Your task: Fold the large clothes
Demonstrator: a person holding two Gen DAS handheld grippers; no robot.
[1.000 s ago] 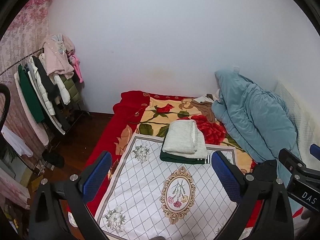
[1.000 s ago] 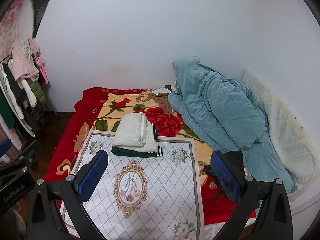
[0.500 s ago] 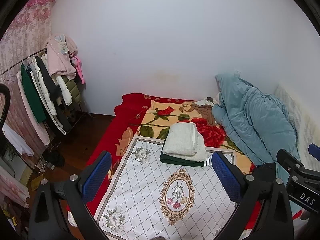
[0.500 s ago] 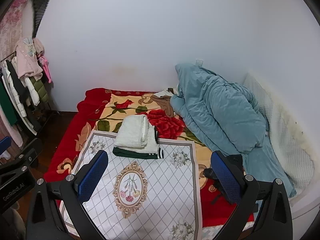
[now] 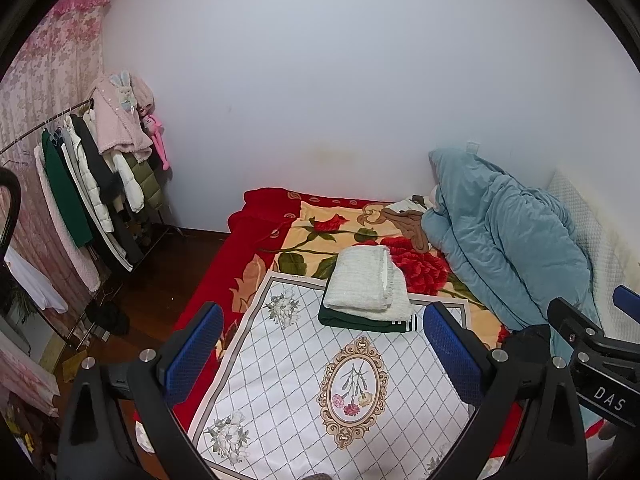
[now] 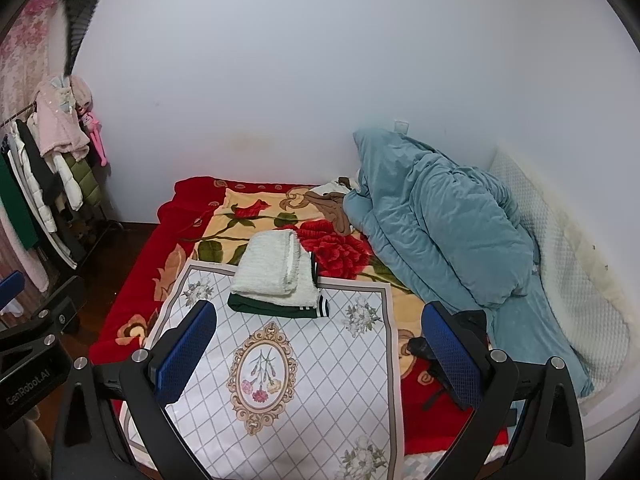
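Note:
A folded white knit garment (image 5: pixel 366 282) lies on a folded dark green garment (image 5: pixel 356 320) at the far edge of a white diamond-patterned cloth (image 5: pixel 320 380) on the bed. The stack also shows in the right wrist view (image 6: pixel 272 272). My left gripper (image 5: pixel 320 352) is open and empty, held well above the near part of the cloth. My right gripper (image 6: pixel 316 352) is open and empty, also above the cloth (image 6: pixel 288 380). A black garment (image 6: pixel 452 344) lies on the bed at the right, partly hidden by the right finger.
A red floral blanket (image 5: pixel 320 236) covers the bed. A bunched teal quilt (image 5: pixel 508 240) lies at the right against a white padded wall (image 6: pixel 568 264). A brown garment (image 5: pixel 408 220) lies near the quilt. A clothes rack (image 5: pixel 92 184) stands at the left over dark wood floor.
Both grippers have drawn back and tilted up slightly; the bed and the stack sit lower in both views. The jaws stay open. Nothing on the bed moved.

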